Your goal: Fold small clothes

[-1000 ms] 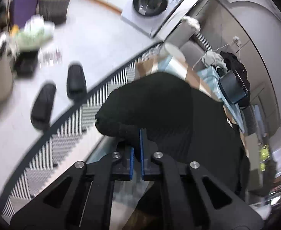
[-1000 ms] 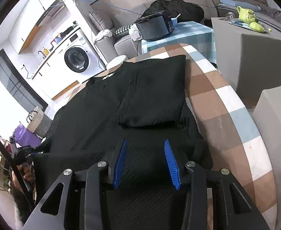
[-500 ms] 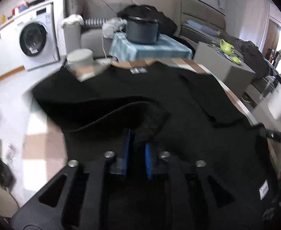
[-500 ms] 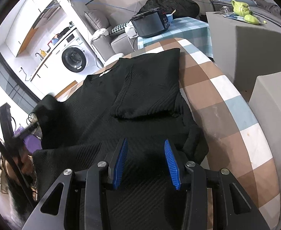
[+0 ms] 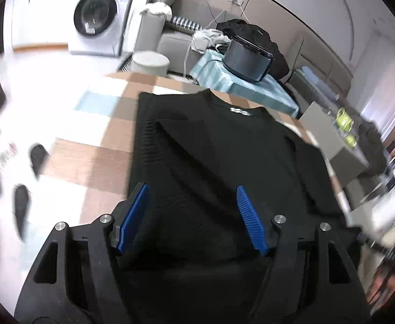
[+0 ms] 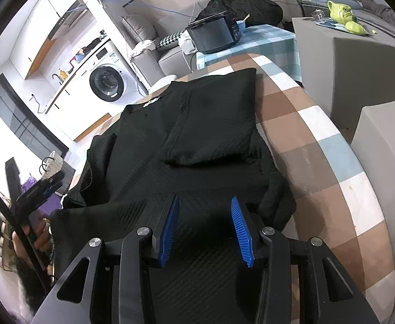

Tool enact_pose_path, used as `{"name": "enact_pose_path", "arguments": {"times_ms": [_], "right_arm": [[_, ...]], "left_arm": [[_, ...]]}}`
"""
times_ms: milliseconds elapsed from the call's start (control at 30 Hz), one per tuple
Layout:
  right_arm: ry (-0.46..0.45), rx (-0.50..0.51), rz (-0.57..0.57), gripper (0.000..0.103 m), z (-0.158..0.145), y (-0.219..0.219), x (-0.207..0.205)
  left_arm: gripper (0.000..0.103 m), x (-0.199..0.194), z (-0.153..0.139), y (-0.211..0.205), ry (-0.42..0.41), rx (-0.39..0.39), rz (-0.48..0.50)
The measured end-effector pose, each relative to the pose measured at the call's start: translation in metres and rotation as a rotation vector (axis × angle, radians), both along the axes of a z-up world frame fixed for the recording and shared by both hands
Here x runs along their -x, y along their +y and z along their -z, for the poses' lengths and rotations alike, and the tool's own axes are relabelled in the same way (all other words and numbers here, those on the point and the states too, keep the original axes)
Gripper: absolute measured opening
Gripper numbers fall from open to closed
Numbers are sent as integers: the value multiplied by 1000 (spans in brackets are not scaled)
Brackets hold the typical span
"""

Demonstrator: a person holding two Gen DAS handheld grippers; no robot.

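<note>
2 grippers over 1 black knit top (image 6: 203,140), which lies flat on a round table with a checked brown, white and pale-blue cloth (image 6: 332,145). collar with white label (image 5: 240,110) points to the far side, toward the washing machine (image 6: 107,83).

left sleeve is folded inward across the chest, its edge running diagonally in the left wrist view. right sleeve is folded in too, lying as a flat rectangular panel (image 6: 219,116) on the right half of the body. hem end is nearest both cameras; lower right corner is bunched near the table's edge.

left gripper (image 5: 190,216): jaws opening, blue pads wide apart, nothing pinched between them; only the top's fabric shows beneath the gap. it also appears at the left border of the right wrist view (image 6: 39,186), with a person's hand (image 6: 35,232) on it.

right gripper (image 6: 204,229): blue pads apart, poised above the hem area, clamped on nothing; cannot tell whether the tips touch the cloth.

beyond the table: dark cooker (image 6: 213,33) on a blue checked cloth, grey sofa (image 5: 170,40), green figurine (image 6: 340,9) on a grey block.
</note>
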State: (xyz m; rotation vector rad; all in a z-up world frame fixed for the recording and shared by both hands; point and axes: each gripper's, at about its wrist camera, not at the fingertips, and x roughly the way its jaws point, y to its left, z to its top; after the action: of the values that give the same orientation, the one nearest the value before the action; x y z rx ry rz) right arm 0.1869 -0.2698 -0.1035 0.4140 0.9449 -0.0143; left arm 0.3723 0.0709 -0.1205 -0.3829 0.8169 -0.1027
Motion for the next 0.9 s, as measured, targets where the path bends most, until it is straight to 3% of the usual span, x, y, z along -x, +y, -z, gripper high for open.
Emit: {"name": "enact_pose_path", "arguments": {"times_ms": [267,300,367,400,500,567,600,700,767,900], "right_arm": [[9,2,16,43,0,0,11],[11,2,21,43,1,-1,12],[15,-3,26,43,2,-4,14],[18,-6,30,43,4,-5,14],[22,-12,36,43,6,-8,15],[23,-11,36,43,7,-9,15],[24,-11,37,43,7,-9,16],[22,-11,36,43,6,-8,17],[18,-8,38,43,5,-8,18],[11,0,39,43,1,-9,23]], "left_arm": [[65,-50,62,-4,181,210,-66],[60,-54,66,-3,181,227,-83],[18,-64,70,-5,171,211,-105],[2,-72,71,-9,181,204,-100],[2,-78,52,-21,74,156,-102],[3,-76,31,-42,-16,157,-9],[12,-72,21,-53,-57,164,38],[83,-60,2,-66,-109,139,89],[85,-49,-4,-62,-146,104,54],[85,-22,-7,-40,-128,40,-12]]}}
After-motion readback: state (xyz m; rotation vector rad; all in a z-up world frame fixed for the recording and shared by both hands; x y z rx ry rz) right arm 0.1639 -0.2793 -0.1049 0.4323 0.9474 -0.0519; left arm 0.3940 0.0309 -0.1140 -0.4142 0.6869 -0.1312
